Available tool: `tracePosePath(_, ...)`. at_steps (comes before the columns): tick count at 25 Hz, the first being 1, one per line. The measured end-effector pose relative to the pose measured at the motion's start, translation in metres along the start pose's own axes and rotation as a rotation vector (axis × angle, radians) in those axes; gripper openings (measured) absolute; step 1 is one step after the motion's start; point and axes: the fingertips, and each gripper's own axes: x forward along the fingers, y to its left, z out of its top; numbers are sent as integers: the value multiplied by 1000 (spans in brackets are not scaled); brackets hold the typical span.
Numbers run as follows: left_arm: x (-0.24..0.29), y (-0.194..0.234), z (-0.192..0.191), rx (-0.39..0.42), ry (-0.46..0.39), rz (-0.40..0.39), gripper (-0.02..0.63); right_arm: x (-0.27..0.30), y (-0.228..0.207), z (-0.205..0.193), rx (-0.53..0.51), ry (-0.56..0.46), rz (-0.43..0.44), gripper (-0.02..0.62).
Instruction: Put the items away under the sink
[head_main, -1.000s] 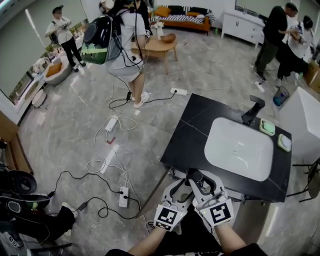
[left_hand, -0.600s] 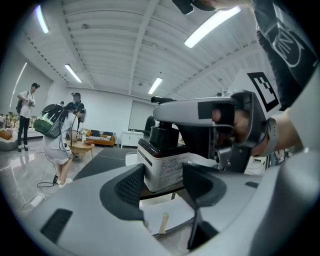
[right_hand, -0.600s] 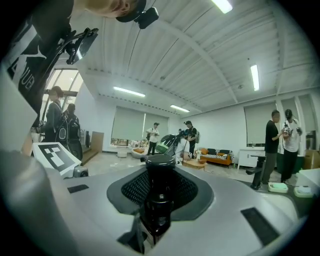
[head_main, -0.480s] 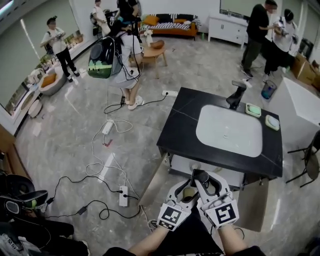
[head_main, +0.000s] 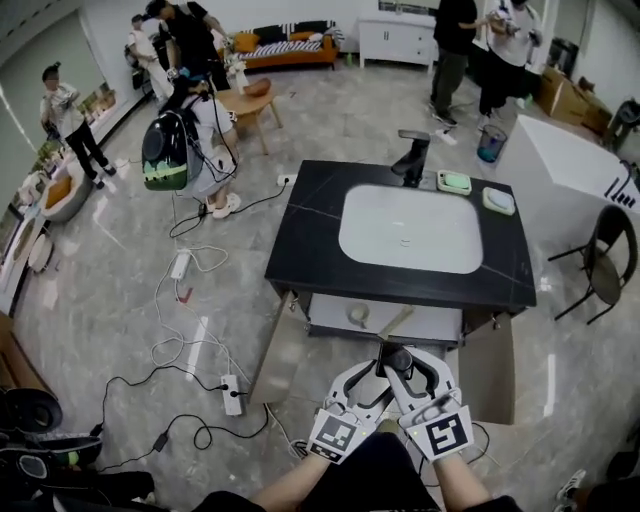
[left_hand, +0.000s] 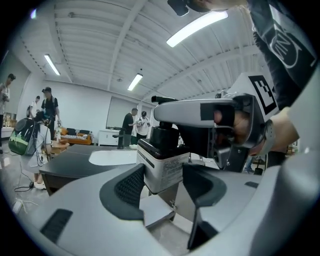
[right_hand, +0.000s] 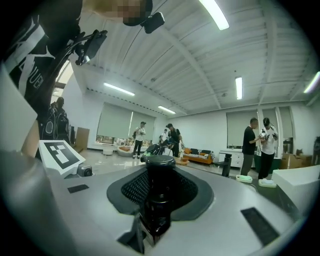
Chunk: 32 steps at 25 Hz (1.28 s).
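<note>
1. The room is wide and grey-floored, with people standing about and cables (head_main: 190, 300) trailing on the floor. Ahead of me is the black sink counter (head_main: 300, 250) with its white basin (head_main: 410, 228).
2. The cabinet under the sink (head_main: 385, 318) has both doors swung wide. Something small lies inside, but I cannot tell what it is.
3. I hold the bottle (head_main: 398, 358) in the air in front of that opening, apart from it, with both grippers.
4. The left gripper (left_hand: 165, 182) is clamped across the white labelled body (left_hand: 162, 167), one pad on each side.
5. The right gripper (right_hand: 160, 189) is clenched on the black cap (right_hand: 159, 162) and the neck below it.
6. I judge the bottle to be stiff plastic, smooth-walled and fairly light unless it is full.
7. The flat-sided body is the better place to hold, since the pads sit square there. The round cap could twist or slip in the jaws, so I would not carry the weight by it alone.
8. Held level, a loose cap might leak, so it should be set down upright inside.
</note>
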Motion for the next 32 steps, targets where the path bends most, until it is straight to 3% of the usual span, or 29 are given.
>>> tracePosePath(6, 25, -44, -12, 1, 34, -51, 244, -44, -23, -22, 23, 37, -32, 104)
tracePosePath(18, 55, -96, -40, -20, 34, -56, 244, -94, -45, -54, 14, 47, -7, 104)
tracePosePath(27, 99, -103, -93, 20, 100, -153, 245, -103, -78, -116, 101, 30, -79, 104)
tracePosePath(32, 137, -90, -133, 36, 107, -236, 245, -93, -101, -170, 119, 53, -141, 104)
